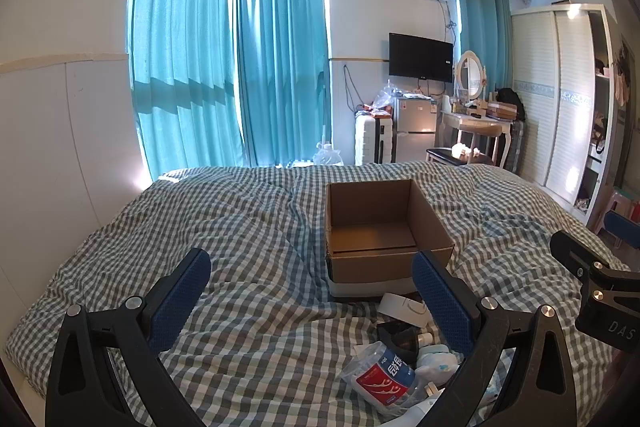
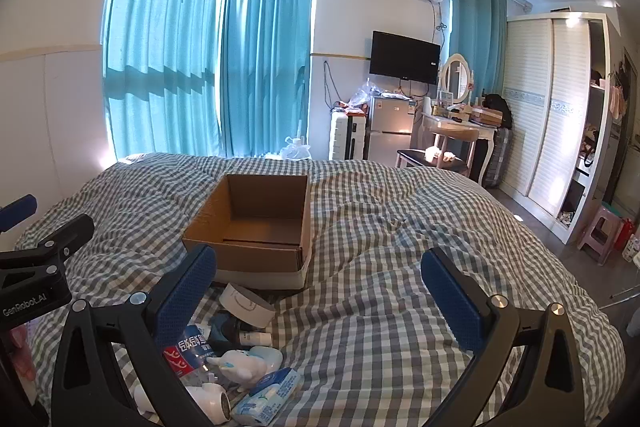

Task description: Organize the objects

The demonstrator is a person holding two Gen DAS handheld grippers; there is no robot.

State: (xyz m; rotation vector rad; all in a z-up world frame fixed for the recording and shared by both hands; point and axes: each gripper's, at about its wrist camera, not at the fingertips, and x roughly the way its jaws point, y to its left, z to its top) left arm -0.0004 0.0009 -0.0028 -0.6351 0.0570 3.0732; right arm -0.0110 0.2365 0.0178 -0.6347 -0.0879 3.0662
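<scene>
Tissue pack [image 2: 267, 395] nearest, in pile on bed [image 2: 380, 327] before empty cardboard box [image 2: 256, 223]; soft, light, likely crushable, pinch across middle; left tongs [image 1: 312, 291], right tongs [image 2: 320, 287] both spread, holding nothing.

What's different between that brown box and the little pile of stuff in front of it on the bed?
The cardboard box is one plain brown thing, open on top and empty; the pile of small items is many things in white, blue and red. The box stands squarely on its base, farther up the bed; the pile lies jumbled nearer the cameras, a white band at its far edge close to the box's front. Both rest on the checked quilt.
</scene>
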